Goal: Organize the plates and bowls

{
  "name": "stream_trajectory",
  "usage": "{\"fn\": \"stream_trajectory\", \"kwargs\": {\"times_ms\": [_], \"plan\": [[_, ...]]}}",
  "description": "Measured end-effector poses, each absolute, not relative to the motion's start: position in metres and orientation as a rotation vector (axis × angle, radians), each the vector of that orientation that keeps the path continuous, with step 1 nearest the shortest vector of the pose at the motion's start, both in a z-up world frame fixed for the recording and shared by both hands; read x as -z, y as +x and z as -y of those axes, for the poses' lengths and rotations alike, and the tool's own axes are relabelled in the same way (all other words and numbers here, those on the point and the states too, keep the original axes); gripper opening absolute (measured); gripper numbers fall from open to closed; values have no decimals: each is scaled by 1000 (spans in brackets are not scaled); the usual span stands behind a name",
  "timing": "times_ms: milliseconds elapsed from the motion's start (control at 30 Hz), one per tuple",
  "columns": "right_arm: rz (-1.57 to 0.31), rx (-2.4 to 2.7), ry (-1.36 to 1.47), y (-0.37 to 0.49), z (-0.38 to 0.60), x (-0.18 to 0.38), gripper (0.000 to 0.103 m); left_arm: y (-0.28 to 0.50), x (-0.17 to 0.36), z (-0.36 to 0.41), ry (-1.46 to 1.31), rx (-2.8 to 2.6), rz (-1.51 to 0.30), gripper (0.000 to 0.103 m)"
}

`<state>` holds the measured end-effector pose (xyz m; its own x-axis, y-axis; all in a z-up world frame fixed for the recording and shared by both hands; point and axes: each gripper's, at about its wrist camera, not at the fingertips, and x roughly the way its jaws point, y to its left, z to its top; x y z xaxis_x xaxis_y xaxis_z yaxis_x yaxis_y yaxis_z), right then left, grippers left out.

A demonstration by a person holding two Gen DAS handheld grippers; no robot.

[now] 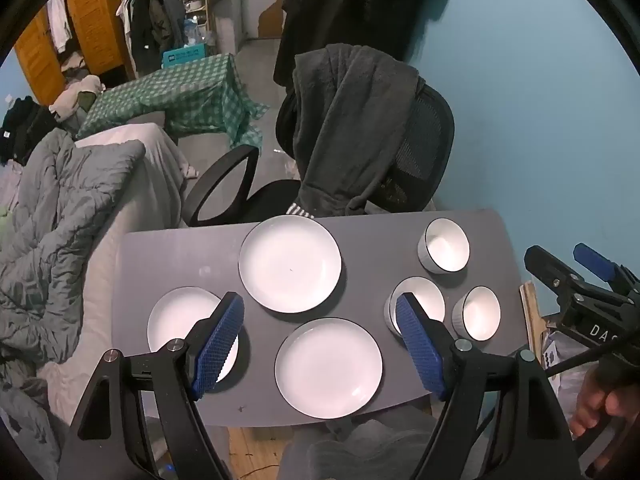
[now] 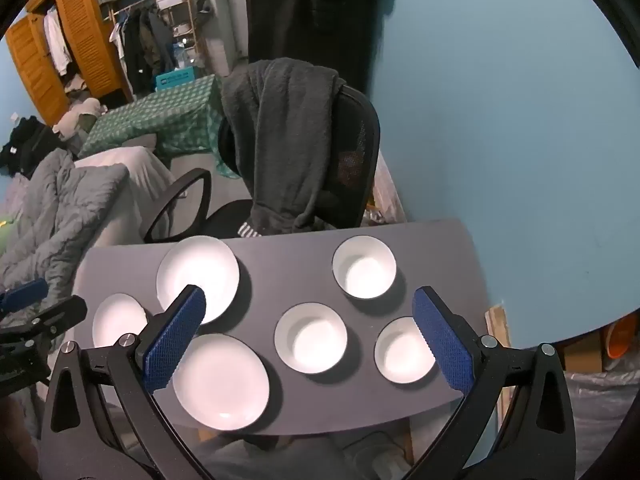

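Left wrist view, both hand-held grippers (image 1: 320, 312) spread above plates (image 1: 290, 263), draped chair (image 1: 360, 136) behind table (image 1: 168, 248).

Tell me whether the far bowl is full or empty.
Empty: the far bowl stands upright on the table, its white inside bare in both views.

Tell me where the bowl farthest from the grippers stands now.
The farthest bowl stands alone at the table's far right corner, near the blue wall, beyond the two nearer bowls.

Both wrist cameras look steeply down from above the table's (image 1: 168, 248) near edge toward 12 o'clock, sharing its whole top.
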<state>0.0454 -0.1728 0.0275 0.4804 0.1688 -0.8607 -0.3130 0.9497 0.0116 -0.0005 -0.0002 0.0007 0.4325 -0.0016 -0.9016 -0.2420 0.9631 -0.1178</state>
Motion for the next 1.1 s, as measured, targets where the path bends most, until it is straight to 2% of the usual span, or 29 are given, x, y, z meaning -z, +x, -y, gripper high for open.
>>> {"fn": "stream_trajectory", "kwargs": {"times_ms": [1100], "plan": [[-1050,-327,-135,43,169,-22,101,-2,-6,-7,-278,-140,-1107,80]]}}
